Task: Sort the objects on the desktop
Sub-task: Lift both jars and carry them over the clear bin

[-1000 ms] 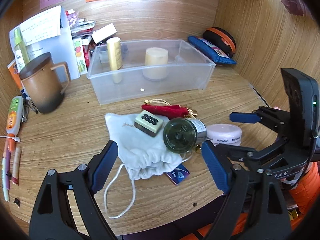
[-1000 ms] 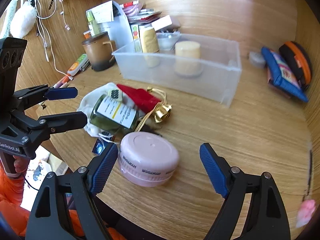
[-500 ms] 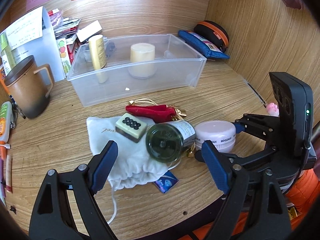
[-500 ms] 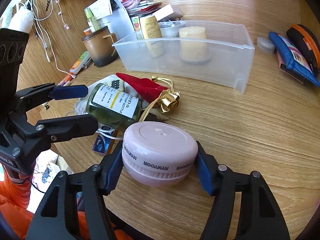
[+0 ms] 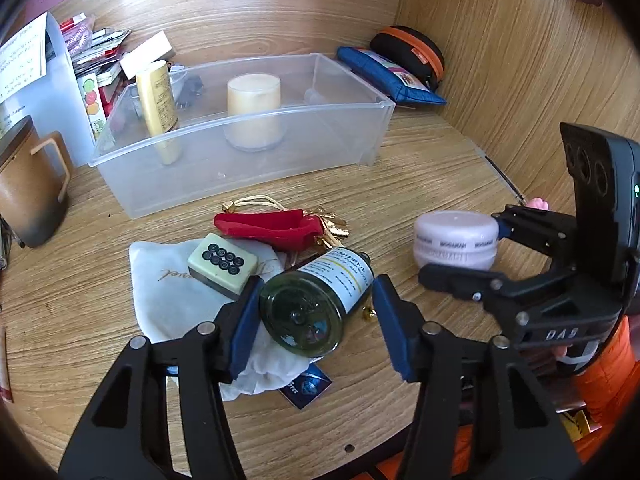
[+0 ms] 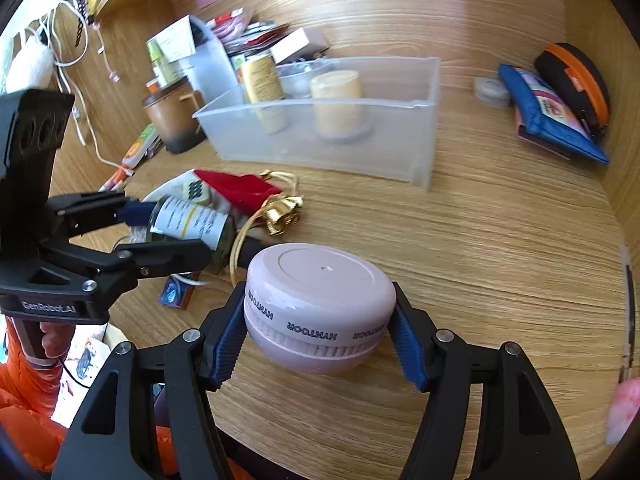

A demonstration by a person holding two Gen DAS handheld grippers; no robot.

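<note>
My right gripper [image 6: 318, 344] is shut on a round pink HYNTOOR case [image 6: 320, 304] and holds it above the desk; it also shows in the left wrist view [image 5: 456, 240]. My left gripper [image 5: 316, 320] has its blue pads either side of a green glass bottle [image 5: 316, 304] lying on a white drawstring pouch [image 5: 176, 284]; the jaws are closing around it, with a gap still showing on the right side. A mahjong tile [image 5: 222, 266] and a red pouch [image 5: 272, 226] lie beside the bottle. A clear plastic bin [image 5: 248, 168] holds a candle [image 5: 254, 110] and a yellow tube [image 5: 158, 108].
A brown mug [image 5: 28, 184] stands at the left. A blue pouch [image 5: 388, 76] and a black-orange case [image 5: 412, 52] lie at the back right corner. A small blue packet [image 5: 306, 386] lies near the desk's front edge. Wooden walls close in the back and right.
My right gripper has lifted the pink case off the desk. My left gripper has moved forward and narrowed around the green bottle.
</note>
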